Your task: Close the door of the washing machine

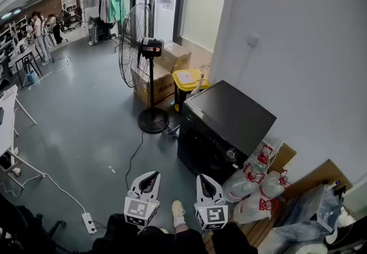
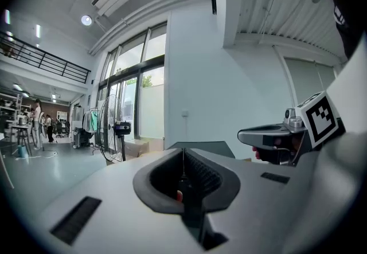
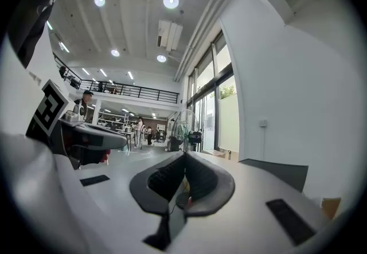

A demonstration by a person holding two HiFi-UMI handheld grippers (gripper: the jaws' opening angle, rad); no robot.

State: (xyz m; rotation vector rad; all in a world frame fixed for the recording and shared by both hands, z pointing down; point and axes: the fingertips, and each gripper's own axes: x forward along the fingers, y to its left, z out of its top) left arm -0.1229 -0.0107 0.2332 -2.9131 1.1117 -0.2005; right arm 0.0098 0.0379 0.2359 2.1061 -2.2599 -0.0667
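Note:
The washing machine (image 1: 221,127) is a black box against the white wall, right of centre in the head view. Its dark lid (image 1: 235,108) lies flat on top. My left gripper (image 1: 152,175) and right gripper (image 1: 202,178) are side by side at the bottom, short of the machine's front corner and apart from it. Both point level, with jaws together and nothing between them. In the left gripper view the shut left gripper (image 2: 183,155) faces the machine's top (image 2: 200,145). The right gripper view shows the shut right gripper (image 3: 184,158) with the machine (image 3: 281,170) to its right.
A standing fan (image 1: 140,46) is left of the machine, its cable running to a power strip (image 1: 89,223). Behind it are cardboard boxes (image 1: 155,83) and a yellow bin (image 1: 188,81). Filled plastic bags (image 1: 255,187) crowd the machine's near right side. People stand far back left.

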